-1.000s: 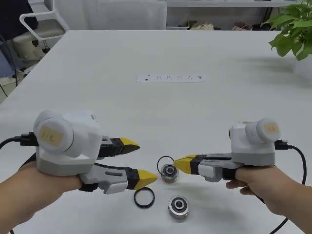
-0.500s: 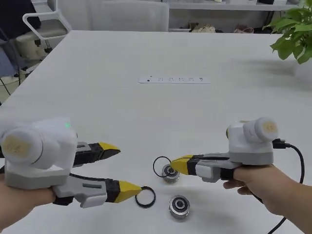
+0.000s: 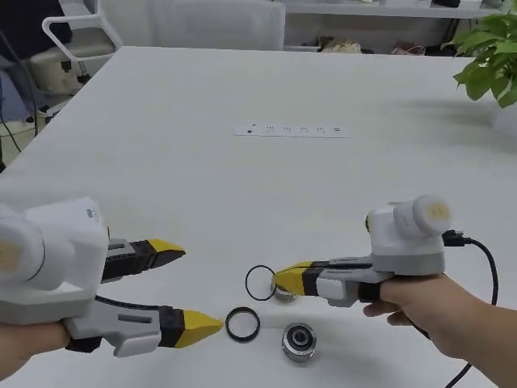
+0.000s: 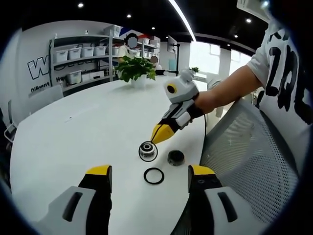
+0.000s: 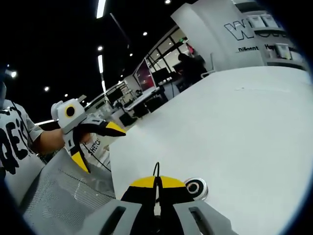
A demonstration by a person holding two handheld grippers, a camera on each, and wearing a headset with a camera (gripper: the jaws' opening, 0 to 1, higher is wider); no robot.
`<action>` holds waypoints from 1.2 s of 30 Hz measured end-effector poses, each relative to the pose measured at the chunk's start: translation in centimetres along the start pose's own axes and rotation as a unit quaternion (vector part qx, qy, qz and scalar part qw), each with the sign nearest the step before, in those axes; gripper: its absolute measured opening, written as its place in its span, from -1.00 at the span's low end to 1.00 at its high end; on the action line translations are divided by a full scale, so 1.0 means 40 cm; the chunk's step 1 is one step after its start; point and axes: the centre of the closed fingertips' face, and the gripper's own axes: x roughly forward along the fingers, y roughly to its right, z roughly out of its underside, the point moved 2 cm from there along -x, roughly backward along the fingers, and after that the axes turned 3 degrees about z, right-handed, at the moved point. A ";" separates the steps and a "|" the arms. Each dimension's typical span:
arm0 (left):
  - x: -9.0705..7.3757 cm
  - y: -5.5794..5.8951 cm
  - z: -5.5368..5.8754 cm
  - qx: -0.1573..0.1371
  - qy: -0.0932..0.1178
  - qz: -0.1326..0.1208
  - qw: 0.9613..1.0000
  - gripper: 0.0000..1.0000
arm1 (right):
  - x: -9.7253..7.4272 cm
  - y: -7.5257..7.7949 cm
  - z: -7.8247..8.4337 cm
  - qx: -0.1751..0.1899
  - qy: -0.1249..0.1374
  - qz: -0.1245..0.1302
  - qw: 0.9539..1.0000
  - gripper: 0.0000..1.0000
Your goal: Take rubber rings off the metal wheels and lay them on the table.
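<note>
1. The right tongs [image 3: 283, 279] are pressed shut on a thin rubber ring [image 3: 260, 283]. The ring stands as a loop at 9 o'clock of the tips. The metal wheel [image 3: 283, 296] sits just under them on the surface [image 3: 242, 186].
2. The left tongs [image 3: 184, 288] gape wide and hold nothing. They are at 9 o'clock of a loose ring [image 3: 242, 324] lying flat. A second wheel [image 3: 299, 340] lies at 4 o'clock of that ring.
3. Risk: if the pinched ring is snagged on its wheel, a pull could drag or tip the wheel, since nothing pins it down. The thin rubber could also spring out of the pinch and roll away.
4. The right tongs cover much of the wheel, so I cannot tell whether the ring is clear of it. Whether the second wheel wears rubber is too small to judge.
</note>
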 end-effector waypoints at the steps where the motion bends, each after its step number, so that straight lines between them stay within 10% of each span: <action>1: -0.001 0.002 0.002 0.000 -0.001 0.000 1.000 0.22 | 0.002 -0.001 0.000 0.000 -0.001 -0.001 1.000 -1.00; 36: -0.033 0.023 0.030 -0.024 -0.002 -0.008 1.000 0.22 | 0.061 -0.049 0.084 0.009 -0.084 -0.043 0.995 -1.00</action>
